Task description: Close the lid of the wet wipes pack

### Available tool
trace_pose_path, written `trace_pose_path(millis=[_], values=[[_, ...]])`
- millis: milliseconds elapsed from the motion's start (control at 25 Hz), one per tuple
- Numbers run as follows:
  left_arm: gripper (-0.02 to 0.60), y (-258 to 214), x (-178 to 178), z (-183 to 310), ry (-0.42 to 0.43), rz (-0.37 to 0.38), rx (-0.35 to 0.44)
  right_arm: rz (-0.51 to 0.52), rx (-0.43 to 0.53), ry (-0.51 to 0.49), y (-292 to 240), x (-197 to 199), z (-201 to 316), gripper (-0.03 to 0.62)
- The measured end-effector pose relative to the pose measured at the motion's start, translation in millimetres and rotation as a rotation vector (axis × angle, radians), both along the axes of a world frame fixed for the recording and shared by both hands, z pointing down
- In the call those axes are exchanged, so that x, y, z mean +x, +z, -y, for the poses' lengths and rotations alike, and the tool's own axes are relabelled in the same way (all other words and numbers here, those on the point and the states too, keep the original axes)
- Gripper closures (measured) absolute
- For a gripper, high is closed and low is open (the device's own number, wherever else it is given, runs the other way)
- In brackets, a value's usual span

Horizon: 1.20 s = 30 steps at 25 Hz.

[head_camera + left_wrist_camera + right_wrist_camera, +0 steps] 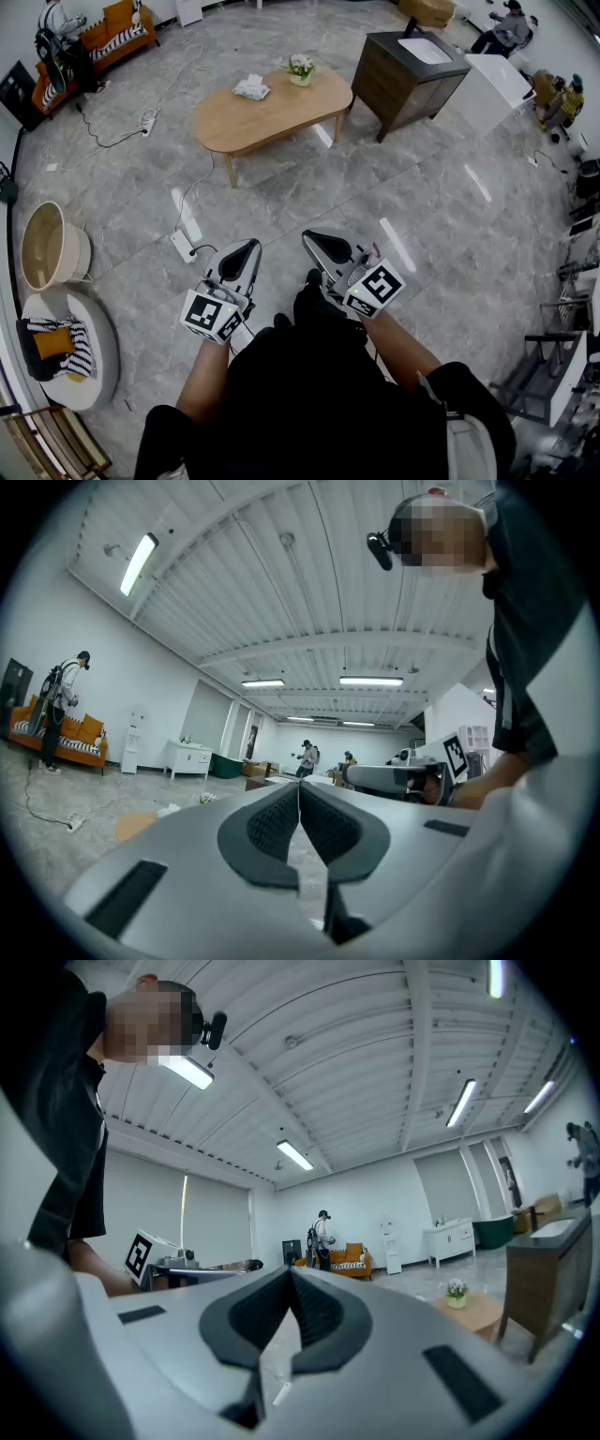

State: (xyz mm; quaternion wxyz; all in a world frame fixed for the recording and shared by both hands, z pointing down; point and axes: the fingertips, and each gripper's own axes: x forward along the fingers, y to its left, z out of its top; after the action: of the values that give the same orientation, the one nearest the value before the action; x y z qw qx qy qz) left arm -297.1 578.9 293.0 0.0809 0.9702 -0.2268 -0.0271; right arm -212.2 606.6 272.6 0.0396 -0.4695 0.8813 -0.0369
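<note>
The wet wipes pack (251, 88) lies white on the oval wooden coffee table (234, 122), far ahead of me across the floor. Whether its lid stands up I cannot make out at this distance. In the left gripper view the wipes pack (169, 809) is a small pale shape on the table (134, 826). My left gripper (246, 246) and right gripper (314, 236) are held level in front of the person's body, side by side, both shut with nothing in them. The dark pads meet in the left gripper (299, 785) and in the right gripper (290, 1271).
A small flower pot (301, 68) stands on the table beside the pack. A dark vanity cabinet with a basin (410, 66) is at the right of the table. A power strip with cables (183, 246) lies on the floor near my left gripper. An orange sofa (112, 33) and people are at the back.
</note>
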Motion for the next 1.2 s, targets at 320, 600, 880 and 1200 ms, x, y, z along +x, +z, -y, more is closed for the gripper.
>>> trace_pose_path(millis=[320,600,880,1200], values=[[0.565,-3.1,7.4,-1.0,-0.006,0.003,0.022,0.009,0.003,0.006,0.2,10.8,-3.1,0.585],[0.565,-5.2,9.3,1.5,0.006,-0.01,0.016,0.025,0.008,0.003,-0.9,7.7,-2.3,0.583],[0.565,1.8,16.6,6.9,0.025,-0.015,-0.004,0.037,-0.001,0.033,0.0,21.2,0.3,0.583],[0.565,17.4,35.1,25.0,0.047,-0.007,-0.049,0.049,-0.01,0.079,7.0,51.2,17.0,0.583]])
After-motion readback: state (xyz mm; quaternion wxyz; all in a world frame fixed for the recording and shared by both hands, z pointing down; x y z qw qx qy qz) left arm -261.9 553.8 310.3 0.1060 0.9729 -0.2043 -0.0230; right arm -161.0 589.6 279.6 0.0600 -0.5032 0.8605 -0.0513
